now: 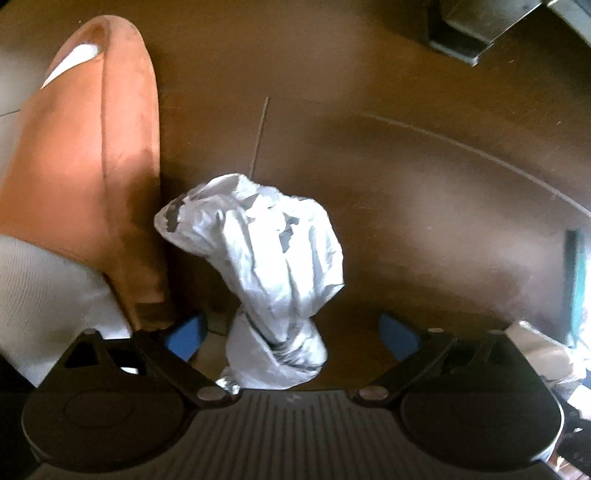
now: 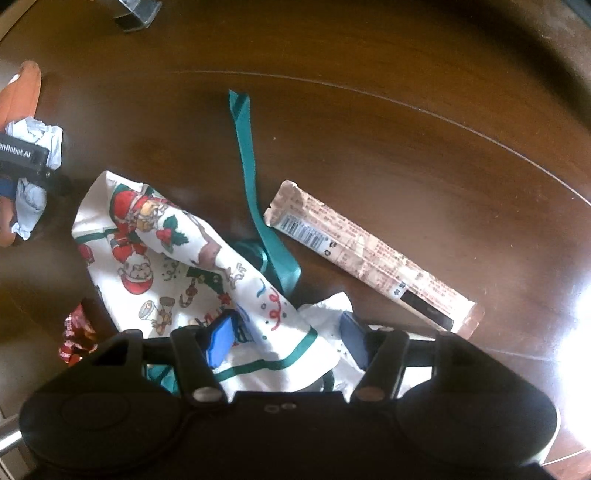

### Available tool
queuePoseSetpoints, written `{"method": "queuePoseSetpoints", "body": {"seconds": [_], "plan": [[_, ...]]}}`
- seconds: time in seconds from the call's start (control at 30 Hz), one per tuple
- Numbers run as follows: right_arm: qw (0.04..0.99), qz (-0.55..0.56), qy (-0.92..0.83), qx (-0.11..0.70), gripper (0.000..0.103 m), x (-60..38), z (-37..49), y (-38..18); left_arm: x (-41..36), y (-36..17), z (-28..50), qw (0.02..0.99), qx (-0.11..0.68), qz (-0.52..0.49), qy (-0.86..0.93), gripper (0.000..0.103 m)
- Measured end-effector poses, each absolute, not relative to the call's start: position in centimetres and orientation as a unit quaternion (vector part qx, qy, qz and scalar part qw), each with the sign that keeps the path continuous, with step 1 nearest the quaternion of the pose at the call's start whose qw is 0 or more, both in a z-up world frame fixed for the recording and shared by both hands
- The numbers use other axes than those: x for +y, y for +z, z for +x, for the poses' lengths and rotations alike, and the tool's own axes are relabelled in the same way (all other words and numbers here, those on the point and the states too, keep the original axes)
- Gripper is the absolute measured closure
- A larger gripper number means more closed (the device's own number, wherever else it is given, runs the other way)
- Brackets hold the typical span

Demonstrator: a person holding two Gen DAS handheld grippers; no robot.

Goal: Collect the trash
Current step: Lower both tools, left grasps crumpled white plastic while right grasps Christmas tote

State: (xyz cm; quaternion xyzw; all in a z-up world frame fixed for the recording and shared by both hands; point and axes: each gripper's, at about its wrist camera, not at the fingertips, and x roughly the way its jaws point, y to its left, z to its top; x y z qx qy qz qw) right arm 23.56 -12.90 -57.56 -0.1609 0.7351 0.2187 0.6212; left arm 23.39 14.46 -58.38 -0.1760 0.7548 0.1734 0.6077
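In the left wrist view a crumpled white paper wad (image 1: 273, 266) lies on the dark wooden table (image 1: 406, 166), between the wide-apart blue pads of my open left gripper (image 1: 293, 334). In the right wrist view my right gripper (image 2: 288, 339) is open, its blue pads (image 2: 219, 341) standing either side of a Christmas-printed white wrapper (image 2: 177, 266). A teal ribbon (image 2: 251, 173) runs away from the wrapper. A long pinkish snack wrapper (image 2: 373, 254) lies to the right. A small red foil piece (image 2: 75, 334) lies at the left. The left gripper and white wad show at far left (image 2: 33, 166).
An orange suede chair back (image 1: 92, 166) stands at the table's left edge, close to the paper wad. A dark block-shaped object (image 1: 469, 33) sits at the table's far side. Bright glare falls on the table at the right (image 2: 576, 325).
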Motion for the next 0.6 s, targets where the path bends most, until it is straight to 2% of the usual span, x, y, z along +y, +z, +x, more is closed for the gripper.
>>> {"method": "queuePoseSetpoints", "body": {"seconds": [0.03,0.1,0.13,0.17,0.2,0.23,0.3,0.4,0.6], "plan": [[0.622,-0.168,0.215,0.734,0.042,-12.7,23.3,-57.6,14.4,-58.1,23.4,0.611,0.75,-0.188,0.172,0.018],[0.622,-0.189,0.207,0.731,0.044,-11.8,22.7,-57.8,14.2,-57.6,23.2,0.616,0.741,-0.209,0.166,0.039],[0.623,-0.195,0.205,0.729,0.045,-11.5,22.5,-57.8,14.1,-57.4,23.3,0.617,0.74,-0.208,0.165,0.044],[0.625,-0.205,0.204,0.725,0.048,-11.3,22.3,-57.8,13.8,-57.2,23.5,0.622,0.739,-0.203,0.161,0.055],[0.625,-0.215,0.204,0.722,0.054,-11.1,22.1,-57.8,13.9,-56.8,23.8,0.626,0.737,-0.199,0.158,0.059],[0.624,-0.217,0.207,0.722,0.059,-10.9,22.1,-57.7,14.0,-56.7,23.8,0.624,0.738,-0.199,0.16,0.059],[0.617,-0.217,0.211,0.726,0.083,-10.8,22.1,-57.6,14.1,-56.3,23.9,0.621,0.738,-0.204,0.165,0.061],[0.609,-0.227,0.207,0.731,0.091,-9.6,21.8,-57.5,13.9,-54.7,24.5,0.625,0.737,-0.197,0.164,0.062],[0.62,-0.23,0.202,0.722,0.094,-7.8,21.4,-53.4,10.8,-50.9,25.2,0.639,0.732,-0.189,0.143,0.062]]}}
